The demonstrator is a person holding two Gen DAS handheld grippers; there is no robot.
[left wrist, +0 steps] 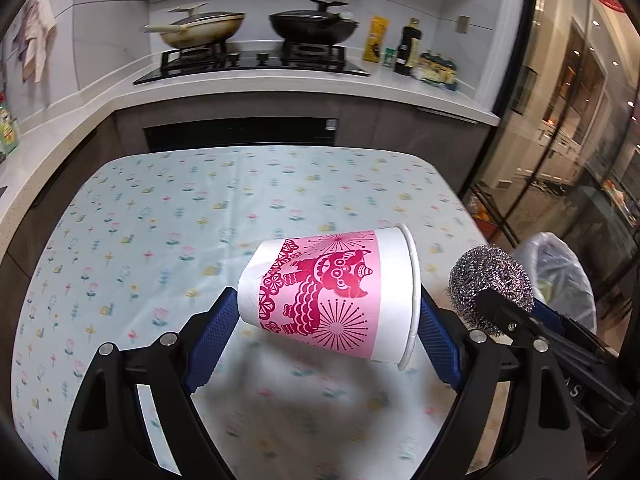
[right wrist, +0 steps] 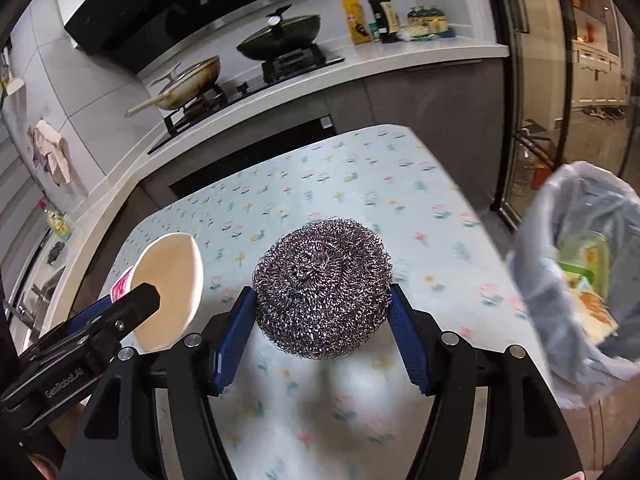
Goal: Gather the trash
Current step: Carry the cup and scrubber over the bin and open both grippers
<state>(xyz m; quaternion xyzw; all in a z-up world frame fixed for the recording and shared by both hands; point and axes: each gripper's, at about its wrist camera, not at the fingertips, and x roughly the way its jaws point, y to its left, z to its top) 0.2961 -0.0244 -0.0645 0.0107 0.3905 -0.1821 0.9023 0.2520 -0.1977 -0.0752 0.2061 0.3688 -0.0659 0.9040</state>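
A white paper cup (left wrist: pixel 332 296) with a pink and red print hangs on its side above the table, and my left gripper (left wrist: pixel 327 300) is shut on it, one blue pad on its base and one on its rim. Seen from the right wrist, the cup's open mouth (right wrist: pixel 172 280) sits at the left. My right gripper (right wrist: pixel 323 292) is shut on a round steel wool scrubber (right wrist: pixel 323 288), also lifted off the table. From the left wrist the scrubber (left wrist: pixel 490 276) shows just right of the cup. A bin lined with a pale plastic bag (right wrist: pixel 560 272) stands past the table's right edge, with some packaging inside.
The table wears a floral cloth (left wrist: pixel 200 208). Behind it runs a counter with a gas stove (left wrist: pixel 256 60), a cream pan (left wrist: pixel 196 28), a black lidded wok (left wrist: pixel 314 24) and several bottles (left wrist: pixel 408 48). Glass doors (left wrist: pixel 560 120) close off the right side.
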